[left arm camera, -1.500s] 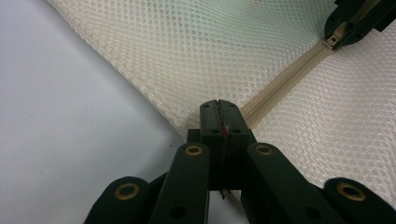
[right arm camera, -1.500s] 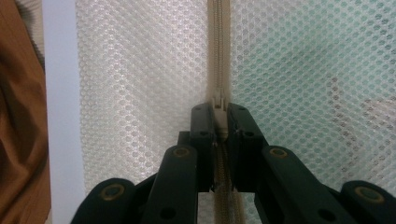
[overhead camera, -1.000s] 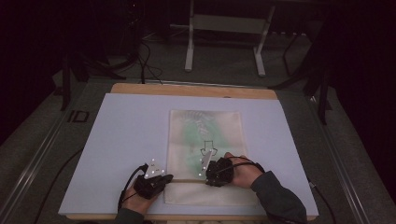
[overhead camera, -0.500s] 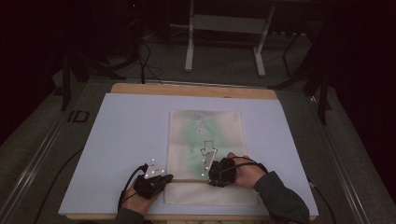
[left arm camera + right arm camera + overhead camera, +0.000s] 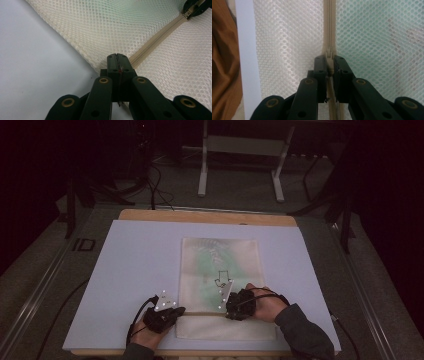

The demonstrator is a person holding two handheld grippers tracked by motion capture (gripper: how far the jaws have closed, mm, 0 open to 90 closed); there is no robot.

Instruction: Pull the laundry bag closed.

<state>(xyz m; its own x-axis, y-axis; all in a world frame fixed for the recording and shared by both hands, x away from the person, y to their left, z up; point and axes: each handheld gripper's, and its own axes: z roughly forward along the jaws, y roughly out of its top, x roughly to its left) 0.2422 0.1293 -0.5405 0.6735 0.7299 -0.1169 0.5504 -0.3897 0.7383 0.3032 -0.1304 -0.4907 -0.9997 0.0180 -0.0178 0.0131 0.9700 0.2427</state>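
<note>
Now my right gripper [image 5: 330, 65] has its jaws clamped on the zipper pull [image 5: 329, 53] of the mesh pouch [image 5: 220, 265], and over the last second its hand has edged slightly along the zipper [image 5: 155, 40]. My left gripper [image 5: 117, 58] pinches the pouch's edge at the zipper's end, holding it flat on the white mat [image 5: 135, 260]. I judge the zip has barely begun travelling.

High view overhead, facing forward; gripper views close, sharing zipper [image 5: 160, 37].
</note>
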